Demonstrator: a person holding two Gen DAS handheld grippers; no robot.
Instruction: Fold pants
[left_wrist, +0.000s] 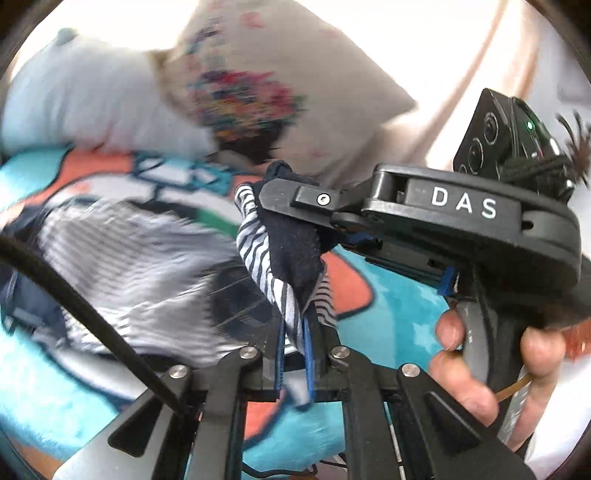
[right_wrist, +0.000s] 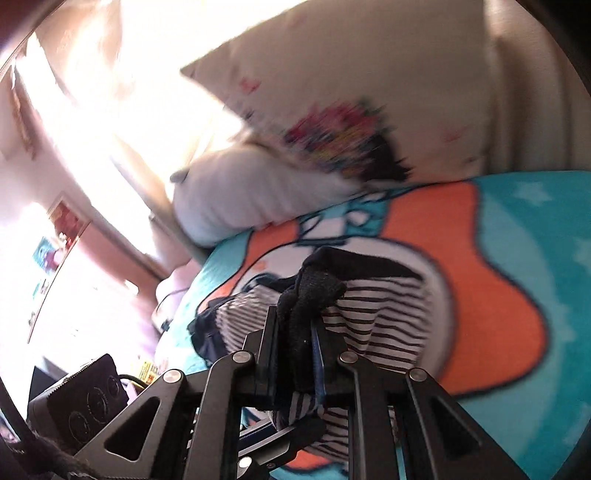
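The pants (left_wrist: 129, 266) are white with thin navy stripes and a navy band, and they lie partly spread on the bed. My left gripper (left_wrist: 295, 325) is shut on a bunched striped edge at the bottom middle of the left wrist view. My right gripper (left_wrist: 271, 190) reaches in from the right, held by a hand (left_wrist: 476, 373), and pinches the navy band right beside it. In the right wrist view, the right gripper (right_wrist: 297, 325) is shut on the navy band (right_wrist: 314, 291). The striped pants (right_wrist: 388, 317) hang and trail away behind it.
A teal and orange blanket (right_wrist: 498, 295) covers the bed under the pants. At the head of the bed, a cream pillow with a flower print (left_wrist: 258, 85) leans over a white pillow (left_wrist: 81, 107). The left gripper's camera block (right_wrist: 88, 398) sits low on the left. Both views are motion-blurred.
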